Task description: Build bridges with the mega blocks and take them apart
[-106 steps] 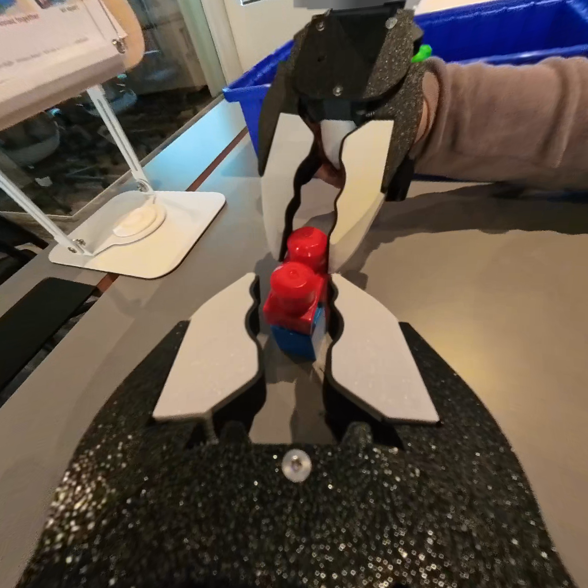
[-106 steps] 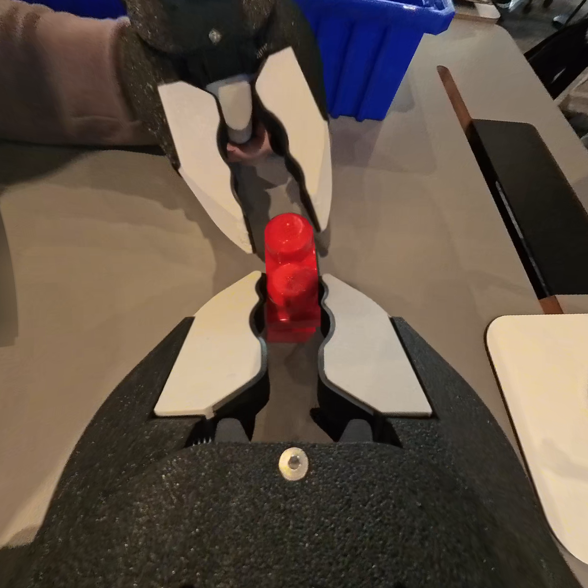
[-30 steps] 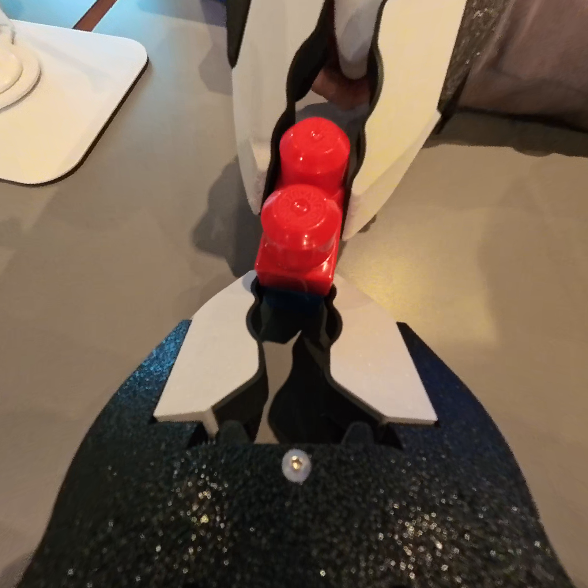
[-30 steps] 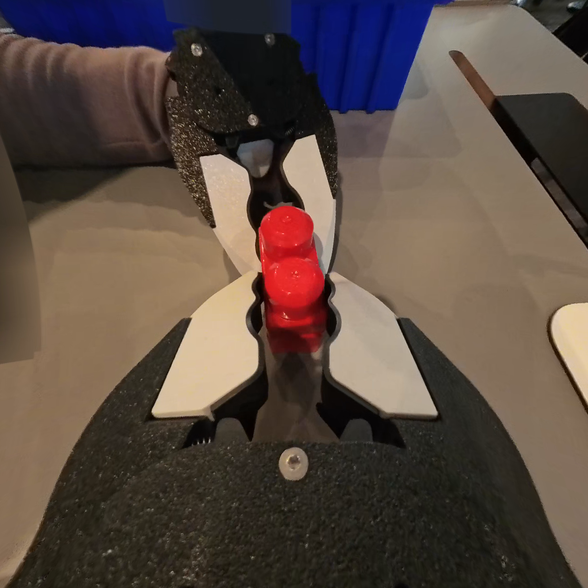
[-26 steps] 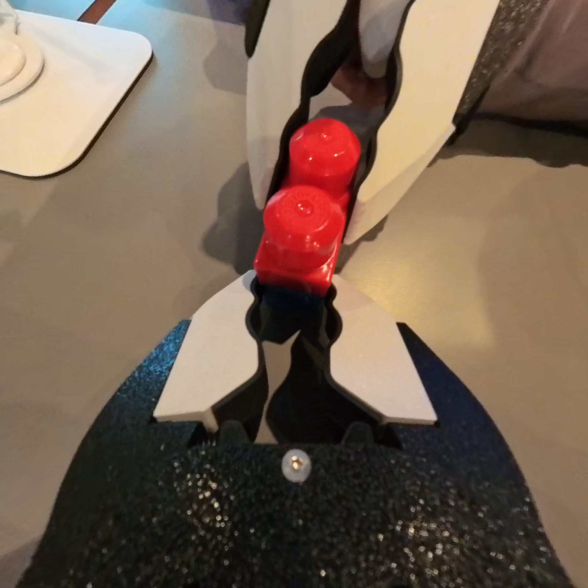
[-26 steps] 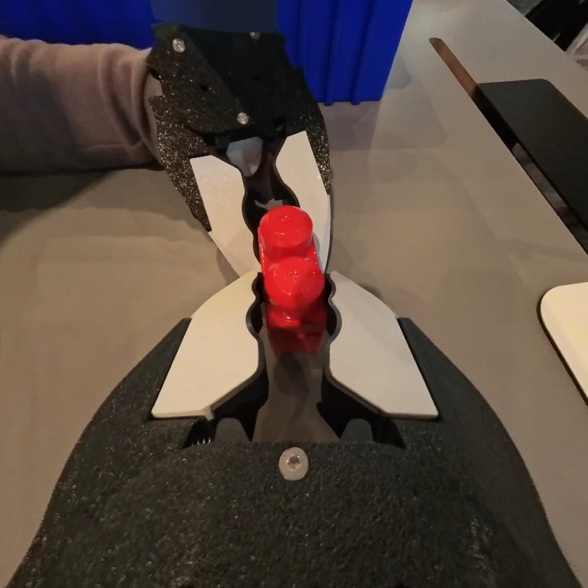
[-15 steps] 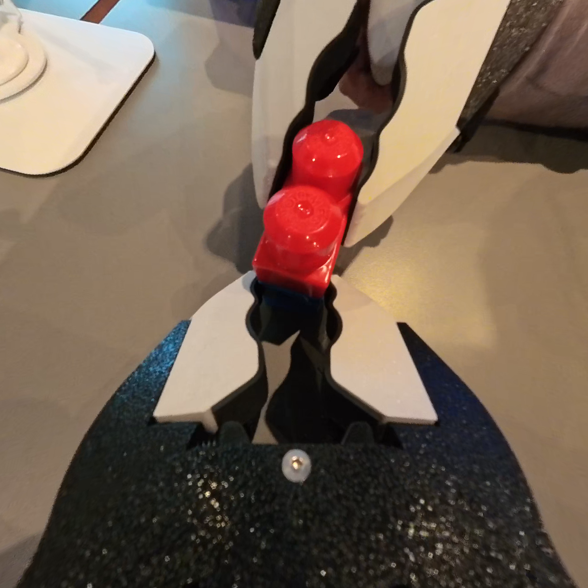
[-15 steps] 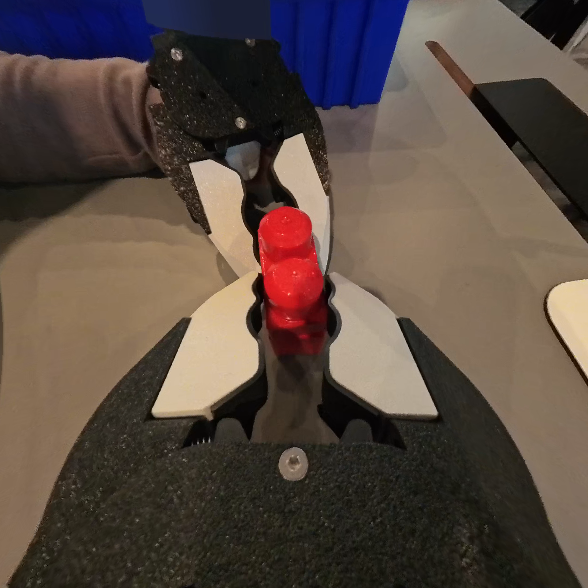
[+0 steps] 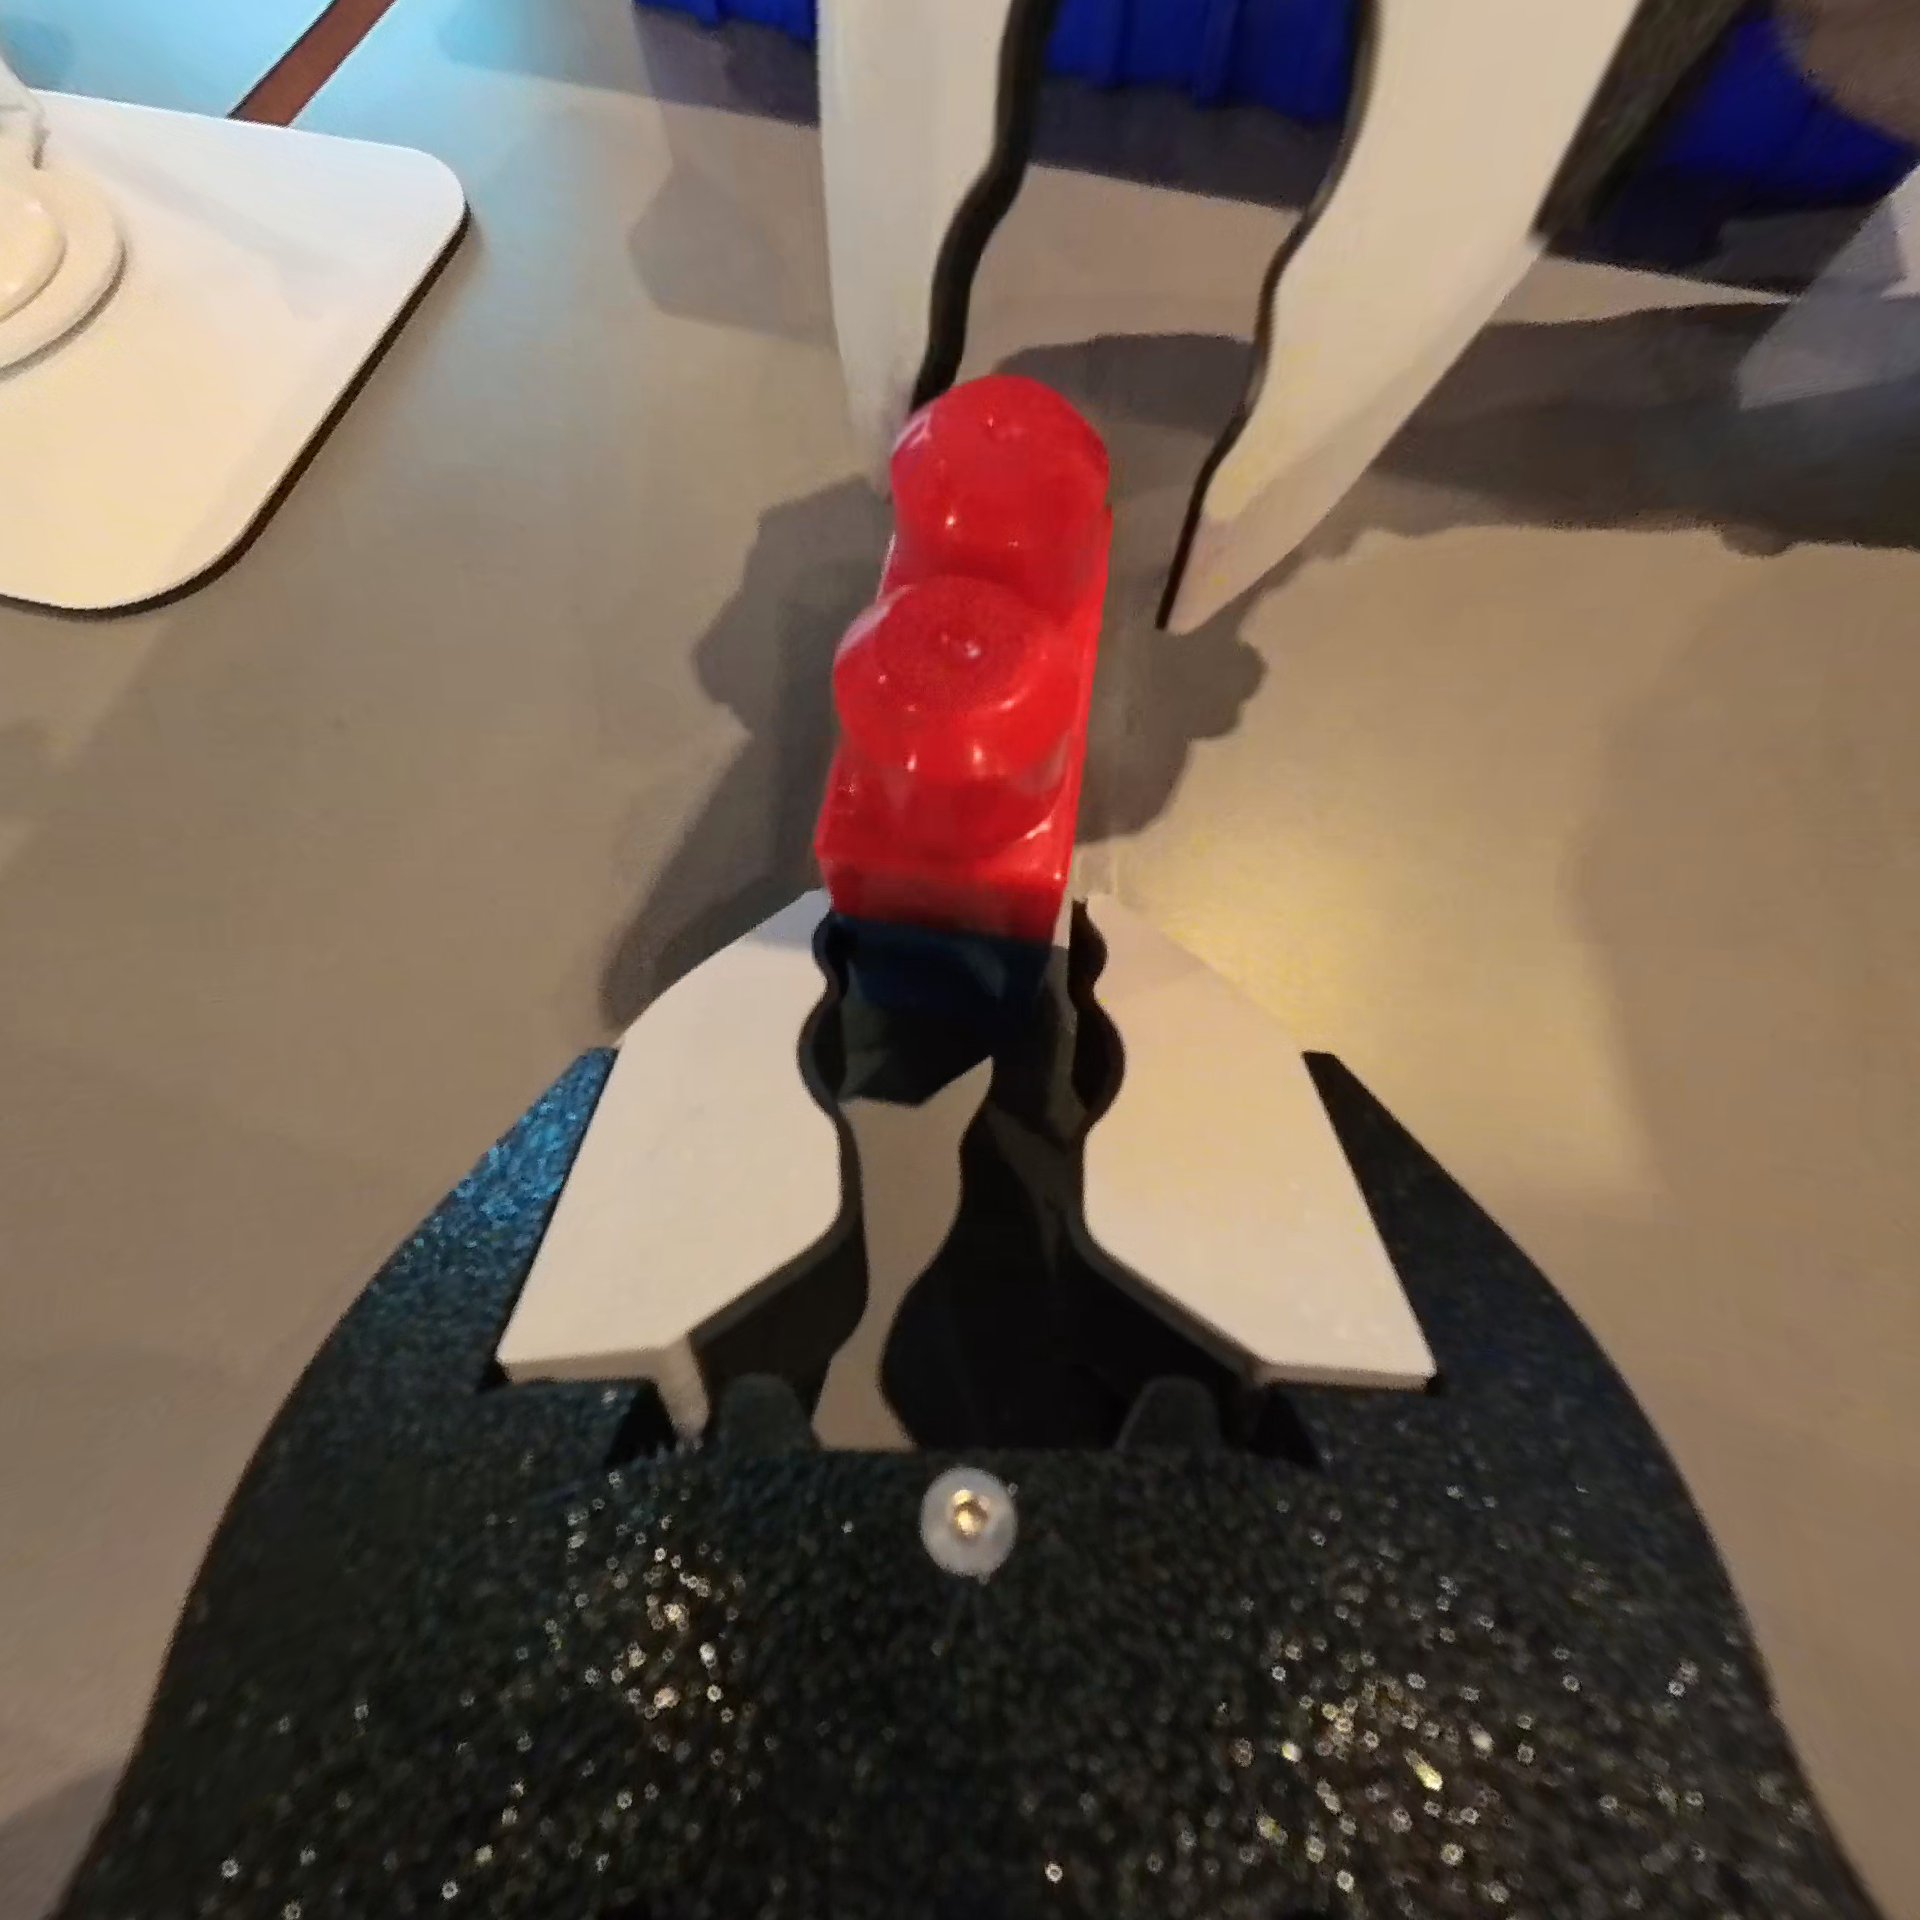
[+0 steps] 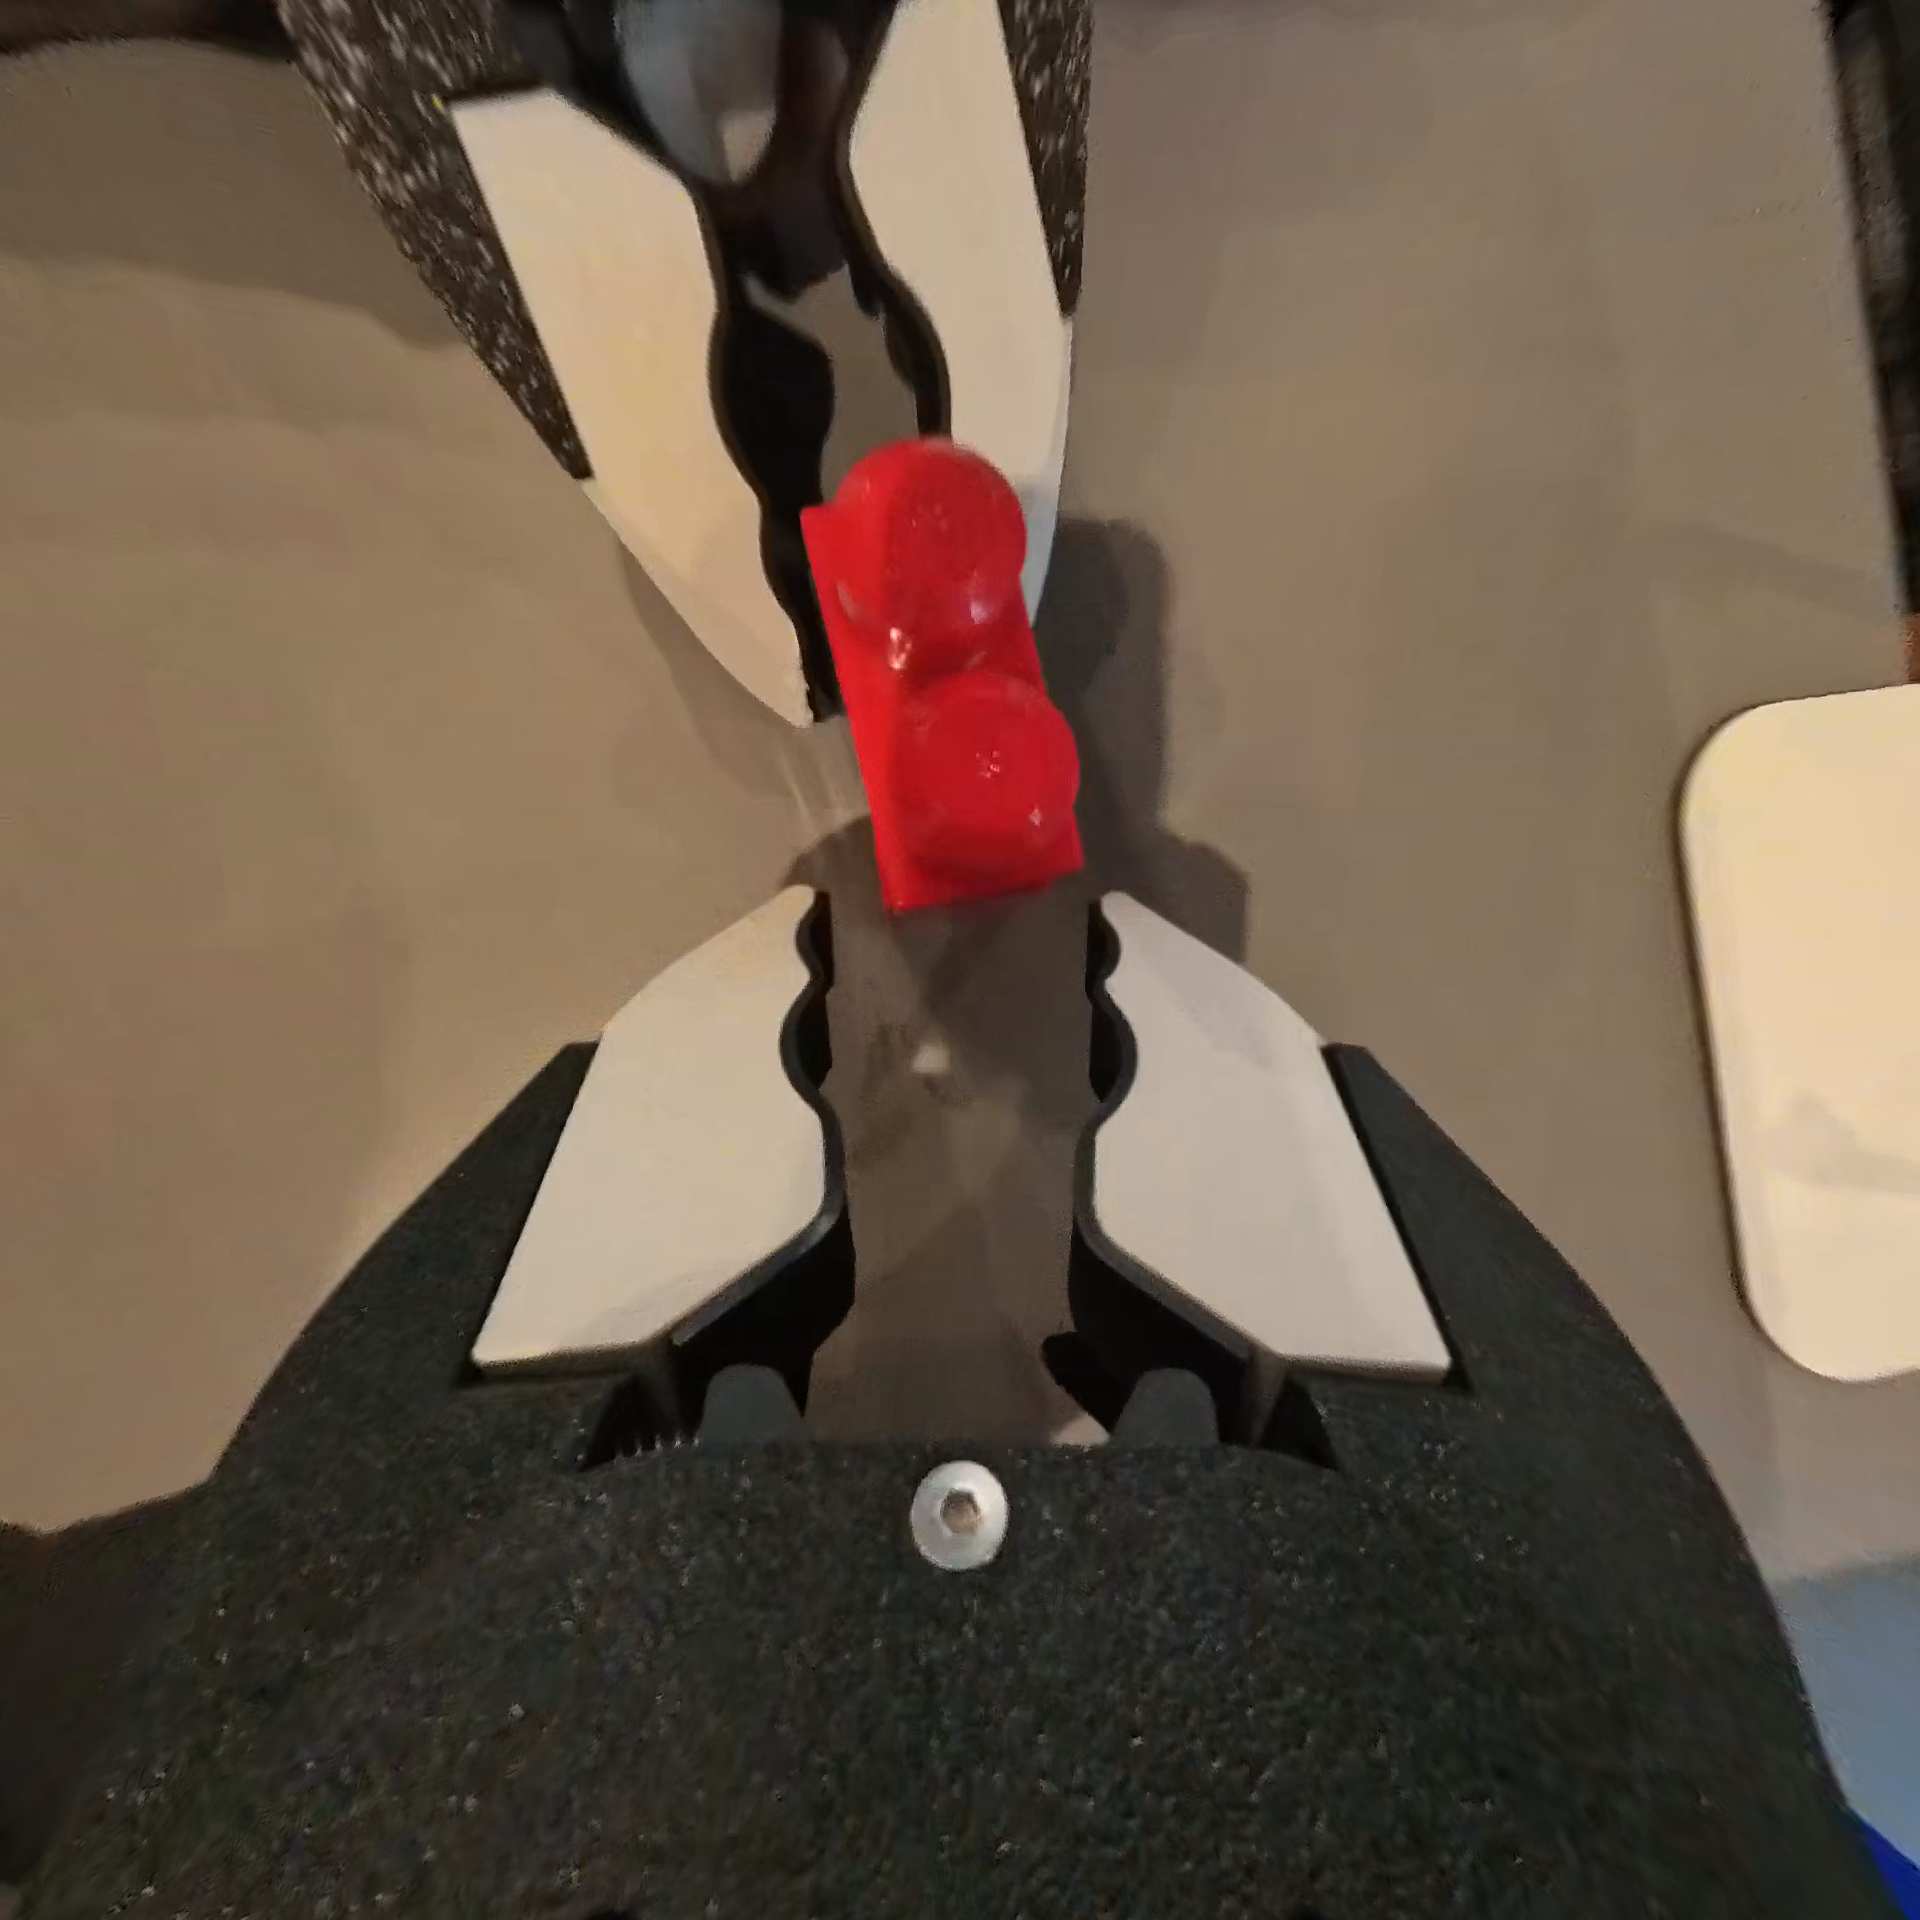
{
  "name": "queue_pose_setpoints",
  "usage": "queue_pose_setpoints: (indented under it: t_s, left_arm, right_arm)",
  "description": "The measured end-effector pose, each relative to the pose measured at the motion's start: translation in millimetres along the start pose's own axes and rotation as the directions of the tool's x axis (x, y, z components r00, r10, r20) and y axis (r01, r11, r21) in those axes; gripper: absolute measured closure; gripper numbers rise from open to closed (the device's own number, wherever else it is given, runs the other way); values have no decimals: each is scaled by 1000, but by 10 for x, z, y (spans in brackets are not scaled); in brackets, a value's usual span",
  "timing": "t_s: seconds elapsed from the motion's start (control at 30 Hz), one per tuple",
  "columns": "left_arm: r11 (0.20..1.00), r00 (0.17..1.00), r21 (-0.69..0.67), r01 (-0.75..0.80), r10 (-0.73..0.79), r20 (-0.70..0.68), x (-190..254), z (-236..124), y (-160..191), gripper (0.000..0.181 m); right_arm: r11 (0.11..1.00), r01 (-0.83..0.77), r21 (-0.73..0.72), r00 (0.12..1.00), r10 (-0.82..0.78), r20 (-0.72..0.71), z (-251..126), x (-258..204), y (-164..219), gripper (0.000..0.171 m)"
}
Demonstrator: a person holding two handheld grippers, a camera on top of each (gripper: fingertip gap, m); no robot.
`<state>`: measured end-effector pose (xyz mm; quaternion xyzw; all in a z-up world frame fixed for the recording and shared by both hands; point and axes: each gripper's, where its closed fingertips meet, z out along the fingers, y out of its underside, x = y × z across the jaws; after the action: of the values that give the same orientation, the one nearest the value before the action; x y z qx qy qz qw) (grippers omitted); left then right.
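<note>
The left gripper point(image 9: 945, 925) is clamping a dark blue block point(image 9: 935, 977) that is carrying the red 2-stud block point(image 9: 966, 675) just above the table point(image 9: 416, 831). The right gripper point(image 10: 951, 914) is standing spread and empty, its tips just short of the red block point(image 10: 945, 696). Judged step: separating the pair; the next move is calling for a fresh pinch on red. A white pad point(image 9: 208, 343) and a blue bin point(image 9: 1195, 52) are lying beyond.
</note>
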<state>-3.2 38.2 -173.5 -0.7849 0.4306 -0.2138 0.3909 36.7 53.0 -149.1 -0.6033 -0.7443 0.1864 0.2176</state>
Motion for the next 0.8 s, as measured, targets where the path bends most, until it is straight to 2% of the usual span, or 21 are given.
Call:
queue_pose_setpoints:
  t_s: [0.17,0.23,0.3,0.57,0.73,0.8]
  left_arm:
    - [1000,1000,-12,-11,11,-6,14,10,13,144]
    - [1000,1000,-12,-16,16,-20,29,12,11,145]
    - [1000,999,-13,-24,24,-31,39,12,13,145]
    - [998,996,-17,-59,58,-70,70,20,10,146]
    - [999,997,-18,-47,45,-62,73,18,12,146]
    - [999,997,-18,-48,47,-62,80,36,-1,146]
  right_arm:
    - [991,-71,115,994,61,93,208,-11,36,119]
    - [981,-74,179,992,54,113,226,-31,-6,132]
    - [975,-64,212,992,39,120,224,-33,-13,133]
    - [969,2,247,972,-60,227,241,-62,-4,135]
    - [970,-60,238,978,9,208,237,-75,-6,134]
    - [981,-65,185,983,31,179,198,-37,44,133]
